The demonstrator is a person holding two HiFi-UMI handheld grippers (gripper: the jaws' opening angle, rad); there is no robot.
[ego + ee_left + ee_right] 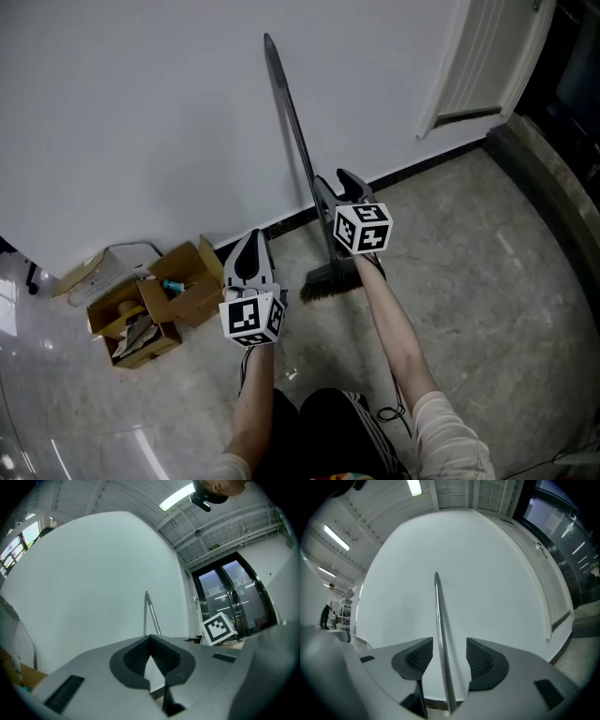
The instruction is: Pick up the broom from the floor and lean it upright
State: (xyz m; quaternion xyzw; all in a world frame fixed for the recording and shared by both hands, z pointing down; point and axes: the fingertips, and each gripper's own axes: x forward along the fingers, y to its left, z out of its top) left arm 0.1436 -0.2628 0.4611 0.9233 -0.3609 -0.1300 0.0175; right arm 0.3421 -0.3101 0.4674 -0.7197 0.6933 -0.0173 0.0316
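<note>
The broom stands upright, its long grey handle (292, 122) leaning against the white wall and its dark bristle head (330, 279) on the floor. My right gripper (338, 181) is at the lower part of the handle, open. In the right gripper view the handle (439, 630) runs up between the spread pads (420, 654), closer to the left pad, with a gap showing on each side. My left gripper (251, 238) hangs lower and to the left of the broom, shut and empty. The left gripper view shows its tips meeting (151, 640) and the handle's top (150, 611) beyond.
Open cardboard boxes (155, 309) with odds and ends sit on the floor at the left by the wall. A white door (487, 66) is at the upper right, with a dark raised strip along the right edge. Glass doors (234, 597) show in the left gripper view.
</note>
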